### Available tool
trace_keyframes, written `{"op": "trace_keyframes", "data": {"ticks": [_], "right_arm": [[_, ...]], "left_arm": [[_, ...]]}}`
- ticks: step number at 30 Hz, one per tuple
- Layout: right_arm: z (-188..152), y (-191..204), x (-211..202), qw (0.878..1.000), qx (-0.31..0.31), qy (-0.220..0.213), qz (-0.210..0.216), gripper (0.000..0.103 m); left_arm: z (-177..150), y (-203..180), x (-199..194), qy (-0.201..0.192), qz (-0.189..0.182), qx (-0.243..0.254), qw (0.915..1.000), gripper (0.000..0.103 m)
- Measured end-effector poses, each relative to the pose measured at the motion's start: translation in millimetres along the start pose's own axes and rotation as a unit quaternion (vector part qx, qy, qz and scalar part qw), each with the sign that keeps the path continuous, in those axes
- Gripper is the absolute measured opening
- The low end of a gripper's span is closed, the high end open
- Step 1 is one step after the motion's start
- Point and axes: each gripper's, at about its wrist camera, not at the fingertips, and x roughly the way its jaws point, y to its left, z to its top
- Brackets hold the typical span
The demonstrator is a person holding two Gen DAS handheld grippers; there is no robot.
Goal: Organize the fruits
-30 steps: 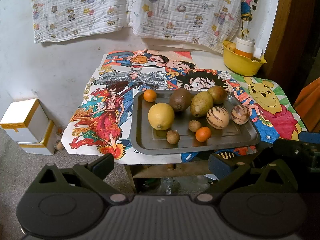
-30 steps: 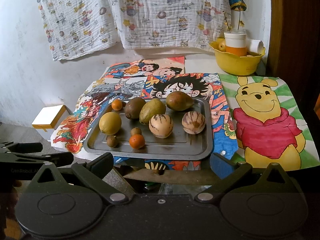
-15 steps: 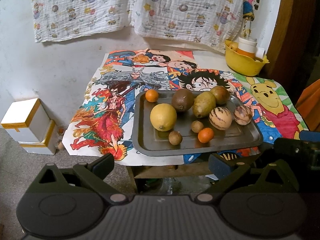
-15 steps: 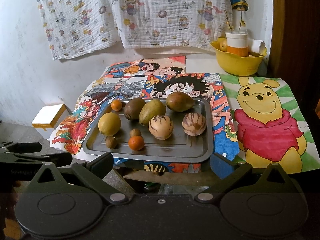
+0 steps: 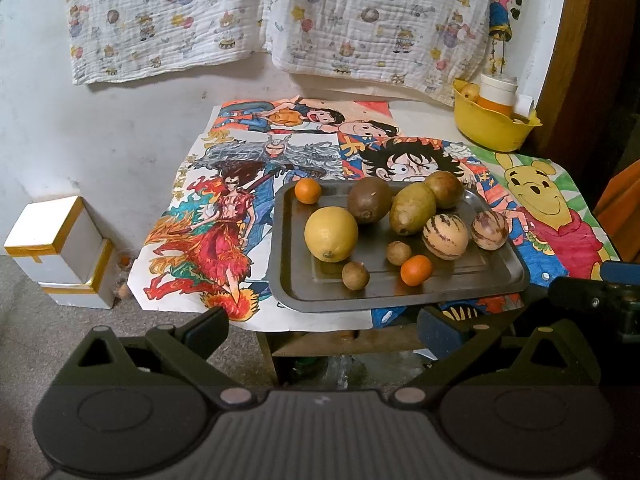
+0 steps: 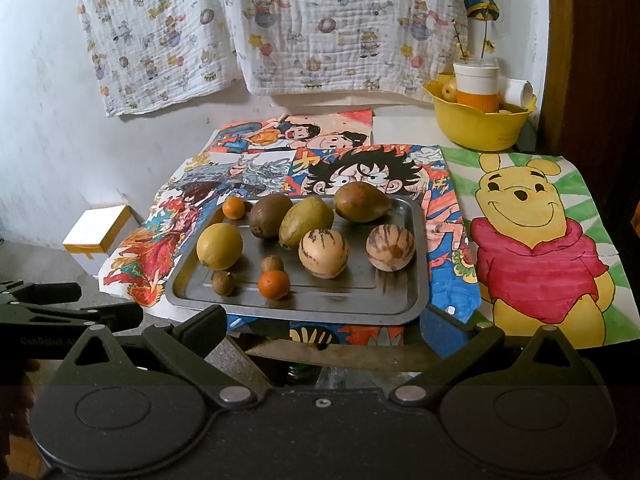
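A metal tray (image 5: 500,280) (image 6: 392,304) sits on a small table covered with cartoon drawings. It holds several fruits: a yellow lemon (image 5: 331,233) (image 6: 219,246), two small oranges, the near one (image 5: 416,270) (image 6: 273,284), a brown kiwi (image 5: 369,200), green-brown oval fruits, two striped melons (image 6: 323,253) and two small brown round fruits. My left gripper (image 5: 322,326) is open and empty, just short of the tray's near edge. My right gripper (image 6: 322,322) is open and empty, at the tray's near edge.
A yellow bowl (image 5: 490,130) (image 6: 476,124) with a white and orange cup stands at the table's back right. White boxes with gold tape (image 5: 52,248) sit on the floor at the left. A patterned cloth hangs on the wall behind. Wooden furniture stands at the right.
Both grippers have crept slightly toward the tray. The fruits have not moved and both grippers stay open.
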Motion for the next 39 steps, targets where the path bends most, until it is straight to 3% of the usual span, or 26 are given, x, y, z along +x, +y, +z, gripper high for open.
{"op": "trace_keyframes", "data": {"ticks": [19,28,39], "right_arm": [[-1.2,4.1,3.0,1.000,-0.002,0.009,-0.012,0.102],[0.5,7.0,0.8,1.000,-0.002,0.004,-0.014,0.102],[2.5,6.8,2.2,1.000,-0.003,0.008,-0.018,0.102]], "left_arm": [[-1.2,0.9,0.6,0.007,0.000,0.006,1.0000,0.102],[5.4,-1.8,-4.9,0.005,0.038,0.020,0.9991,0.102],[5.3,0.6,-0.9,0.022,0.023,0.019,0.9993,0.102]]}}
